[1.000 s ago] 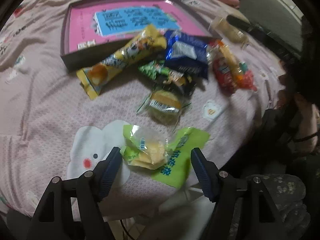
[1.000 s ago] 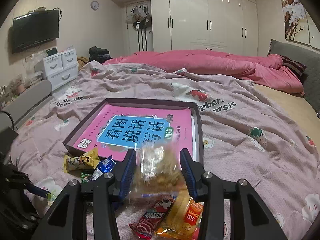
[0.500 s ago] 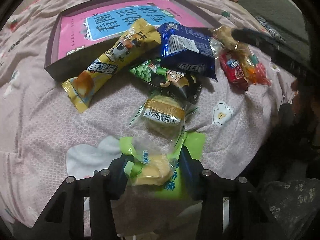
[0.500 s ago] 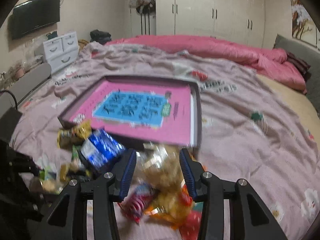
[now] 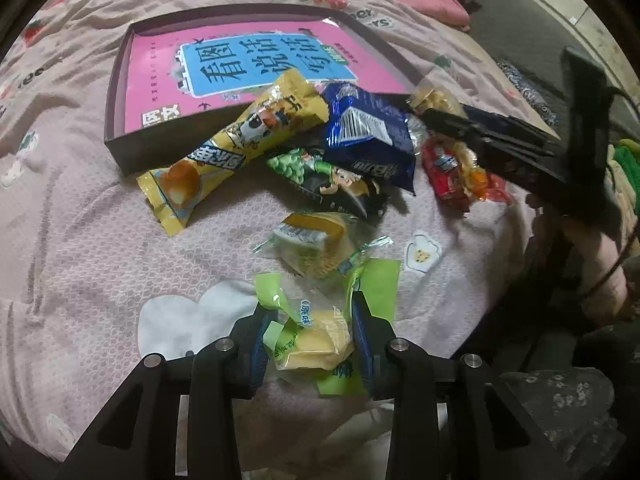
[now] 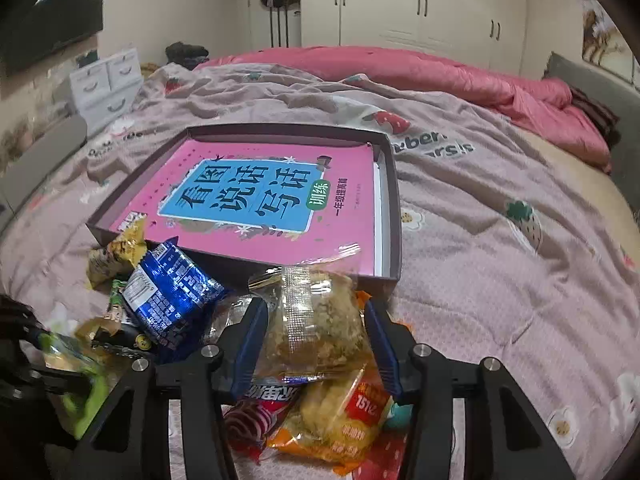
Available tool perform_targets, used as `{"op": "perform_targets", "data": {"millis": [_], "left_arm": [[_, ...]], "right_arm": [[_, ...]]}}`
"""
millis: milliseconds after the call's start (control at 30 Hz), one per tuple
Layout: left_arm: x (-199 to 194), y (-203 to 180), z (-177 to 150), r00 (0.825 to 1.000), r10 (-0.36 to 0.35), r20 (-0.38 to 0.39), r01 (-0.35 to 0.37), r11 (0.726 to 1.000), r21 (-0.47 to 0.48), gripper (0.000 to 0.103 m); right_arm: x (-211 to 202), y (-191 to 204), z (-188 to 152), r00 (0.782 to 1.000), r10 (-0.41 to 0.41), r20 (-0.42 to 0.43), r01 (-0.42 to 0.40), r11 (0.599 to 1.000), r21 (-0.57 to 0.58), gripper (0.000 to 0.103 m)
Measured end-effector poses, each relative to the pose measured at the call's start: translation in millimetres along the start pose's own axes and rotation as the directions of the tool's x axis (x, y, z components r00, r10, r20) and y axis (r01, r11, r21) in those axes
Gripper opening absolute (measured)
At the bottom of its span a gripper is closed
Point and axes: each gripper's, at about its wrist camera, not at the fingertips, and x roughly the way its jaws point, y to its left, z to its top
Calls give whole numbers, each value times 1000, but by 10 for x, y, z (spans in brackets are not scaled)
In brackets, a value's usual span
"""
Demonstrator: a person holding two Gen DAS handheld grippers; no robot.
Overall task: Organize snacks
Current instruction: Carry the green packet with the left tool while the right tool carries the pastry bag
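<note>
My left gripper is shut on a green-wrapped yellow cake at the near edge of the bed. My right gripper is shut on a clear-wrapped brown snack, held just in front of the dark tray with a pink book inside. The tray also shows in the left wrist view. Loose snacks lie in front of the tray: a long yellow pack, a blue pack, a green-black pack, a clear-wrapped cake, and red-orange packs.
The bed has a pink patterned cover and a red quilt at the back. White drawers and a TV stand on the left, wardrobes behind. The bed's edge drops off at the right in the left wrist view.
My left gripper has closed on the green-wrapped cake. My right gripper, still holding the clear-wrapped snack, has dropped lower toward the snack pile in front of the tray.
</note>
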Motion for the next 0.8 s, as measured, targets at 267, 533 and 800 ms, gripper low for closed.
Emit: {"op": "perform_targets", "data": {"millis": [267, 533, 800], "left_arm": [[-249, 59, -64, 998, -35, 43, 37, 998, -47, 38], [-534, 115, -3, 992, -26, 124, 36, 996, -77, 38], [-595, 240, 419, 978, 28, 205, -1, 992, -130, 38]], "right_arm": [[-121, -52, 20, 998, 53, 44, -55, 998, 36, 44], [-270, -75, 123, 992, 68, 102, -75, 995, 68, 44], [-284, -45, 333, 986, 69, 153, -79, 995, 65, 44]]}}
